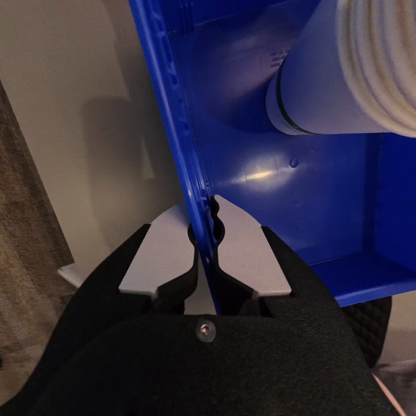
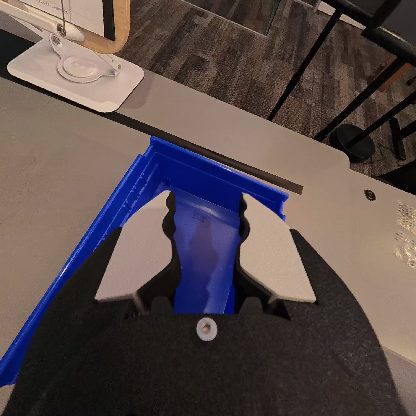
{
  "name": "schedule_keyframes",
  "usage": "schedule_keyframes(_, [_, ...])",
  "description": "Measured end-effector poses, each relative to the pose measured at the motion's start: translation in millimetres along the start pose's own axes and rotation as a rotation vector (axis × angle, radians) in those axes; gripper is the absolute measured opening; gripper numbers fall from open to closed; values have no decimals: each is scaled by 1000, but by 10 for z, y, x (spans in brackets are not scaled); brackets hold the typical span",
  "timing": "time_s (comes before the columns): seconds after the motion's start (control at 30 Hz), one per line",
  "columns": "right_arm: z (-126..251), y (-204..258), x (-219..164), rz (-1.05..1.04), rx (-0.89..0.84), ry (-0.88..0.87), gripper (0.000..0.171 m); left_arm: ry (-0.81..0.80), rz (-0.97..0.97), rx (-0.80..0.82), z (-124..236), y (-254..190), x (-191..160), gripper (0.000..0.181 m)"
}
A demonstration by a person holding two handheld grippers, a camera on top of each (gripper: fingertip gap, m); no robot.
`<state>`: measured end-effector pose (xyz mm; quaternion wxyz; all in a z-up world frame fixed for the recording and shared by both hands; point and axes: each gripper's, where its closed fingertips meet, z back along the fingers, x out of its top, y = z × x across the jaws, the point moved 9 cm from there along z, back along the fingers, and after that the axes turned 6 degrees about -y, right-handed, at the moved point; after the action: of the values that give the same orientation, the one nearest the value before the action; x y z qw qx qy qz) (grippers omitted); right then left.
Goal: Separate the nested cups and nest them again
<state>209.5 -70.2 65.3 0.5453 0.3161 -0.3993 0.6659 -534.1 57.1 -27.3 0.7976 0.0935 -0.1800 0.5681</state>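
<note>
A blue bin (image 2: 216, 180) rests on the grey counter (image 2: 56, 180). A white stand (image 2: 74, 74) sits far left. Beyond lie carpet (image 2: 213, 45) and black legs (image 2: 315, 67).

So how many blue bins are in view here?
1: the blue bin on the table, its side wall pinched by the left tongs; the open right tongs hover over its inside.

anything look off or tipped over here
Yes: the stack of paper cups lies on its side in the blue bin, not upright. The left gripper is clamped on the bin's side wall rather than a cup; the right gripper is open, empty.
</note>
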Motion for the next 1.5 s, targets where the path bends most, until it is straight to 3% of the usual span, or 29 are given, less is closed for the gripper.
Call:
schedule_keyframes(0.17, [-42, 2, -27, -8, 7, 2, 54, 32, -38, 10, -27, -2, -59, 19])
schedule_keyframes(0.27, [-61, 11, -38, -9, 14, 4, 55, -70, -38, 17, 89, -24, 15, 13])
schedule_keyframes(0.43, [-73, 15, -47, -14, 23, 3, 56, -190, -30, 61, 348, -57, 66, 29])
schedule_keyframes(0.53, [-41, 39, -25, -36, 56, -14, 56, -256, -36, 128, 579, -86, 52, 31])
schedule_keyframes(0.63, [21, 137, -9, -51, 88, 76, 61, -353, -52, 194, 857, -159, 49, 32])
schedule_keyframes(0.8, [294, 714, 154, -41, 188, 356, 59, -576, -59, 175, 1313, -418, 89, 32])
schedule_keyframes(0.97, [665, 1449, 607, 134, 55, 606, 61, -737, -33, 113, 1604, -681, 126, 31])
schedule_keyframes(1.17, [1101, 2081, 1184, 329, -75, 558, 64, -829, -3, 38, 1786, -841, 83, 29])
schedule_keyframes(1.37, [1292, 2208, 1227, 354, -162, 716, 77, -827, 21, 106, 1861, -828, 2, 29])
schedule_keyframes(1.5, [1300, 2308, 1220, 403, -204, 743, 71, -817, 33, 140, 1880, -869, -24, 28])
